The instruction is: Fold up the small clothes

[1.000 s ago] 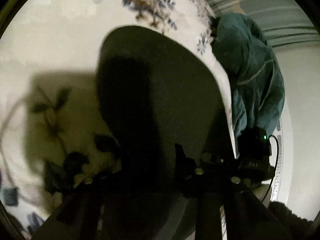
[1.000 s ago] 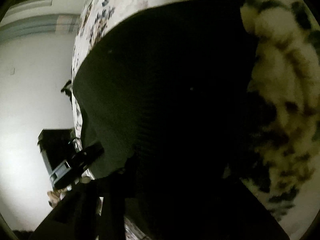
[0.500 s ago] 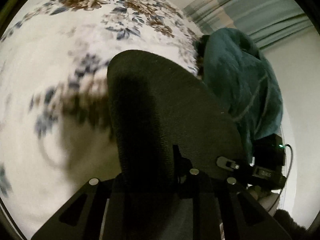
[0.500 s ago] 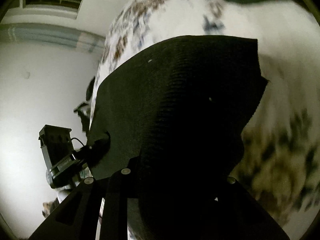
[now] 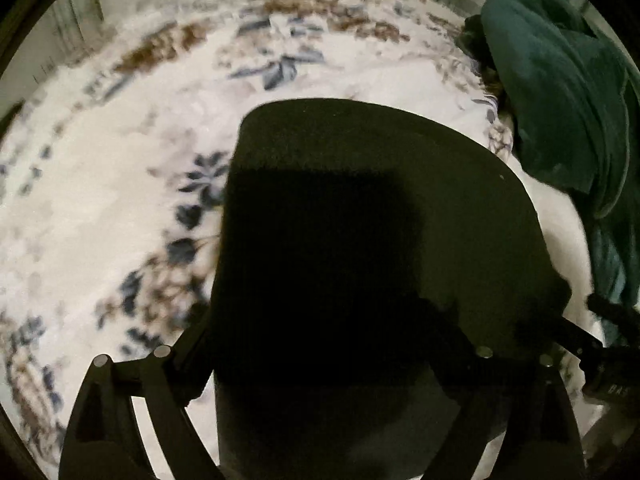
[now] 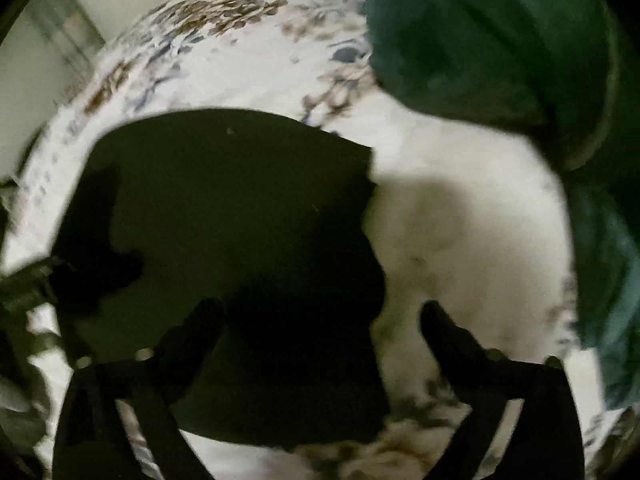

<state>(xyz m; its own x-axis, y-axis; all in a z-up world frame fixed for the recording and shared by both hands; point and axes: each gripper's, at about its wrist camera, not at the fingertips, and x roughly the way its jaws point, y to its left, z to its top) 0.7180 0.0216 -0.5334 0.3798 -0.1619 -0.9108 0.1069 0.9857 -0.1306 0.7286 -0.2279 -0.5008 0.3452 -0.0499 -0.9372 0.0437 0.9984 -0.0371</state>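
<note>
1. The black garment point(image 5: 360, 240) is being released flat on the floral bedspread point(image 5: 100, 220), beside a teal garment point(image 5: 560, 80).
2. Both left gripper point(image 5: 332, 344) and right gripper point(image 6: 320, 316) are being opened wide, with nothing being pressed.
3. A fold is judged just laid; fresh edges need gripping next.

Black garment point(image 5: 360, 208); white bedspread point(image 5: 100, 208) with blue-brown flowers; teal cloth point(image 6: 480, 40).
</note>
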